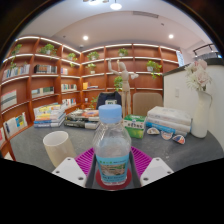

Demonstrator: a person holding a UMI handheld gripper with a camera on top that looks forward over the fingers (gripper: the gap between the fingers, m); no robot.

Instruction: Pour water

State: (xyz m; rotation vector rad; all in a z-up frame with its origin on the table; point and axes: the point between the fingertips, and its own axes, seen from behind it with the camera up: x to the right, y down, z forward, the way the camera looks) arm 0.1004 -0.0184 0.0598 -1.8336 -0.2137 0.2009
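Jaws: closed in on the clear plastic water bottle with a blue cap point(112, 145), both pink pads point(86, 160) pressing its sides; the gripper point(112, 168) holds it upright

Bottle: between the fingers, close ahead of the camera; transparent ribbed body, pale label band about its middle, blue screw cap on top; the water level cannot be read

Cap: looks seated on the neck; by my judgement it must come off before any water will run

Cup: a pale, plain cylindrical paper cup point(58, 148) stands on the grey table top point(30, 150), just beside the bottle and a little beyond the fingers; its mouth is open and faces up

Step in hand: carrying the bottle to the cup; best done by keeping the grip firm at mid-body, bringing the neck over the cup's mouth, then tilting slowly; a quick tilt could overshoot the rim

Beyond: stacked books point(48, 118), a clear plastic box point(168, 120), a white vase of flowers point(200, 105); wooden bookshelves point(60, 70) along the far wall
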